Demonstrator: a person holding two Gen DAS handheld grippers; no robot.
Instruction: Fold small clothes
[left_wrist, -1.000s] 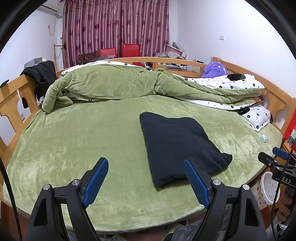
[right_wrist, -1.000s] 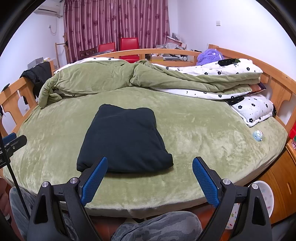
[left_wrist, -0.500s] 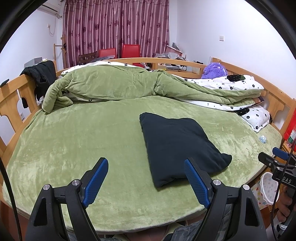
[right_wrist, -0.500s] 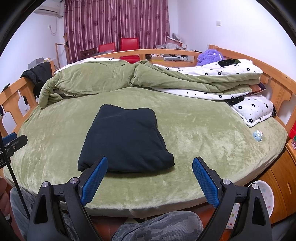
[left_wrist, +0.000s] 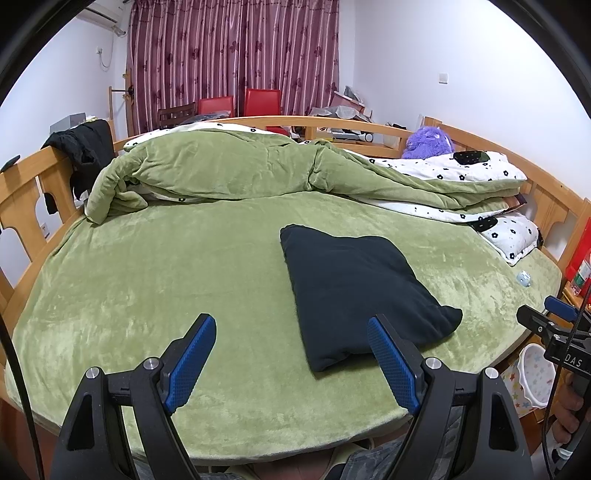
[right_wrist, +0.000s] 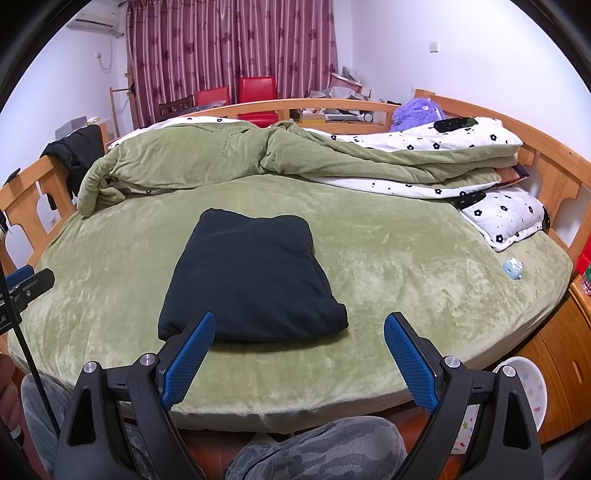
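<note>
A dark navy garment lies folded into a thick rectangle on the green bed cover; it also shows in the right wrist view. My left gripper is open and empty, held over the bed's near edge, left of the garment's near corner. My right gripper is open and empty, just in front of the garment's near edge, not touching it. The right gripper's tip also shows at the right edge of the left wrist view.
A rumpled green duvet and white flowered bedding lie along the far side. A flowered pillow and a small blue toy sit at the right. A wooden rail rings the bed. A white basin stands on the floor.
</note>
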